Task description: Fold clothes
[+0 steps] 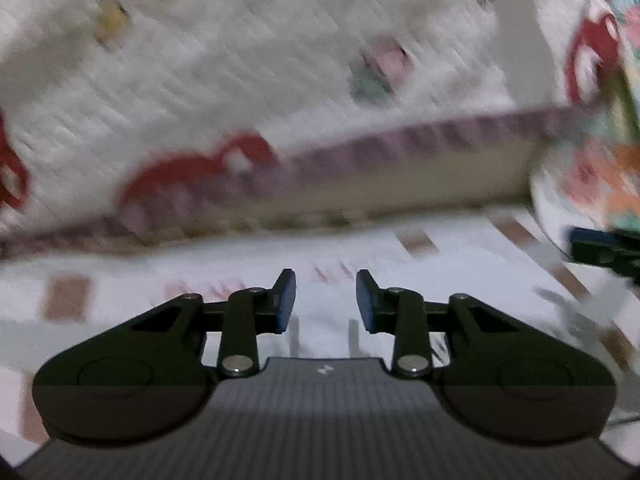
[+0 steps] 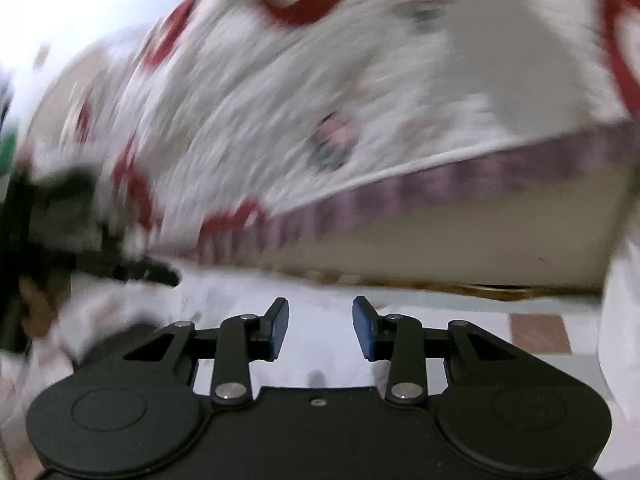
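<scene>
Left gripper [image 1: 326, 300] is released: its blue pads stand apart with nothing between them, only pale cloth [image 1: 332, 248] beneath. Right gripper [image 2: 320, 328] is likewise unclenched and holds nothing, hovering over the same white stretch.

Taking the mattress [image 2: 460, 224] as landmark: it fills the upper half of both views, a thick slab covered by a white quilt [image 1: 240, 60] with red loops and small flowers, a purple band running along its edge. The cloth lies on the floor just in front of the mattress's side wall, spread fairly flat, white with brown rectangles and a few red marks. Both views are smeared by motion, so its outline and what kind of garment it is cannot be told. At the right end of the mattress in the left view hangs a bright floral fabric [image 1: 600, 176].

The cloth looks thin, light and limp; it would likely sag and slide on itself when lifted. A pinch at an edge or corner, one per gripper, seems the best hold.
</scene>
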The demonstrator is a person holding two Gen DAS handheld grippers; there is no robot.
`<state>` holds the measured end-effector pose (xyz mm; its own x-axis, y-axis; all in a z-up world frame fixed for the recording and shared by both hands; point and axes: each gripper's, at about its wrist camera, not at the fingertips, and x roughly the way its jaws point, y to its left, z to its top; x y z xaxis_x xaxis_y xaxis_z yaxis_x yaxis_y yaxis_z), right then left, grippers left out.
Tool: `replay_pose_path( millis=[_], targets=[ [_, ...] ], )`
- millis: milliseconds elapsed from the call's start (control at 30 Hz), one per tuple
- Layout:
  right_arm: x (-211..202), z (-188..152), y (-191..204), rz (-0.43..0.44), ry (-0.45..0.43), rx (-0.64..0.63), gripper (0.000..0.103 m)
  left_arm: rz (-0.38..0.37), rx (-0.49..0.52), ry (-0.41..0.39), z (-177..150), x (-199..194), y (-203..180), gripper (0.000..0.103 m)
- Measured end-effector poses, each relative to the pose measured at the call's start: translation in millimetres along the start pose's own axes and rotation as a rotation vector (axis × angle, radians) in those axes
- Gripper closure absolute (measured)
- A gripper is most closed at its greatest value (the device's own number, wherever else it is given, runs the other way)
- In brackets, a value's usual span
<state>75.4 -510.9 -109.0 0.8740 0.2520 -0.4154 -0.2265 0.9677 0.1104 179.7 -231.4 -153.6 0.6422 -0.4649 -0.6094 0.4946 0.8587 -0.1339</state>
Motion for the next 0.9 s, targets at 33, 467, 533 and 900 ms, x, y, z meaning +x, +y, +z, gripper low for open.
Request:
replay_pose_path(
  millis=[33,467,533,900],
  targets=[
    [8.9,-1.1,9.5,-0.001,0.04,-0.036,0.062,-0.018,0.006,0.039,-4.0,6.6,-3.9,0.072],
    [65.0,-25.9,-23.4,-0.21,0.143,0.055,0.067,0.32,0.123,0.056,-8.5,48.5,-13.2,0.077],
    [58.7,-15.7,-22.0,-0.193,0.131,0.05,0.067,0.31,0.085,0.006,-2.8,43.3,-13.0,0.077],
    [110.9,-0.7,-57.9,-0.062,0.297,0.213,0.085,0.115,0.008,0.126,11.1,85.1,-2.1,0.08]
  ],
)
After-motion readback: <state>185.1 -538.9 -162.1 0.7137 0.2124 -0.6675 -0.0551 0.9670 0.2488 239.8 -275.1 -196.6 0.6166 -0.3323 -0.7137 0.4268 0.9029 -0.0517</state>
